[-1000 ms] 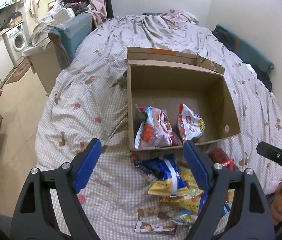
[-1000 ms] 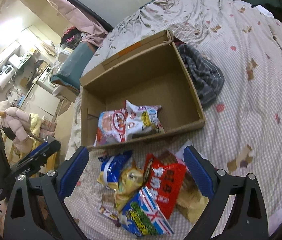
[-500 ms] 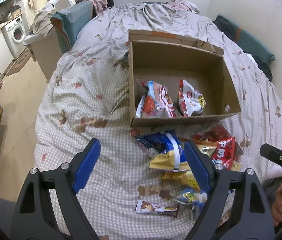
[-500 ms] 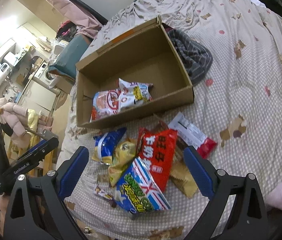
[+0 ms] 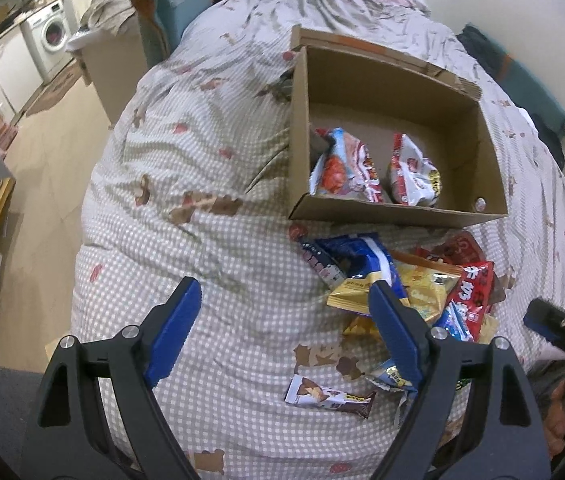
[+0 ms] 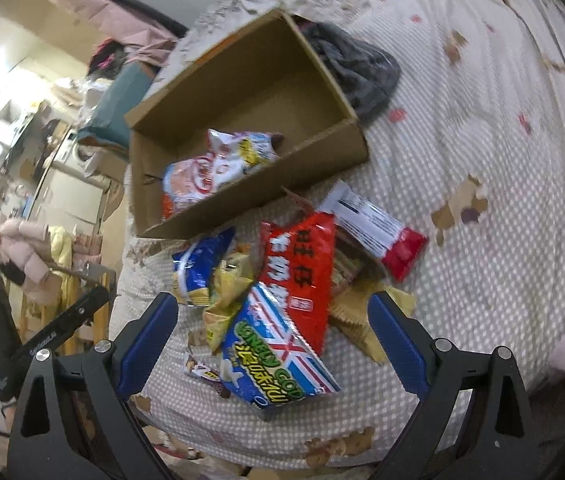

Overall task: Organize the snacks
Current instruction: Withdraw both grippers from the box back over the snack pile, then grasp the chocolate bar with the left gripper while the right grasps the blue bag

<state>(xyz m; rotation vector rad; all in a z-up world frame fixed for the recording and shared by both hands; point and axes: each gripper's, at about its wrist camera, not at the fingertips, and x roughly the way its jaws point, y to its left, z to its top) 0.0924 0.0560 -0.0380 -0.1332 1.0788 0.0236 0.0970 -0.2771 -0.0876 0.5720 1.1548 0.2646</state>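
An open cardboard box [image 5: 402, 216] [image 6: 242, 76] sits on the checked bed cover and holds two snack bags [image 5: 346, 168] [image 6: 218, 164]. In front of the box lies a pile of snacks: a blue bag [image 5: 358, 260] [image 6: 198, 268], a yellow bag [image 5: 422, 284], a red bag [image 6: 302, 272] [image 5: 470, 288], a blue-green bag [image 6: 274, 360], a red-white bar [image 6: 374, 228] and a small chocolate bar [image 5: 330, 396]. My left gripper [image 5: 282, 316] is open and empty above the bed, left of the pile. My right gripper [image 6: 272, 328] is open and empty over the blue-green bag.
A dark striped cloth [image 6: 358, 68] lies behind the box. A teal cushion [image 5: 170, 12] and a washing machine [image 5: 52, 36] are at the far left off the bed. The bed edge drops to the wooden floor [image 5: 54, 184] on the left.
Both grippers have drawn back from the box, so the pile of snacks shows more fully. Both stay open and empty.
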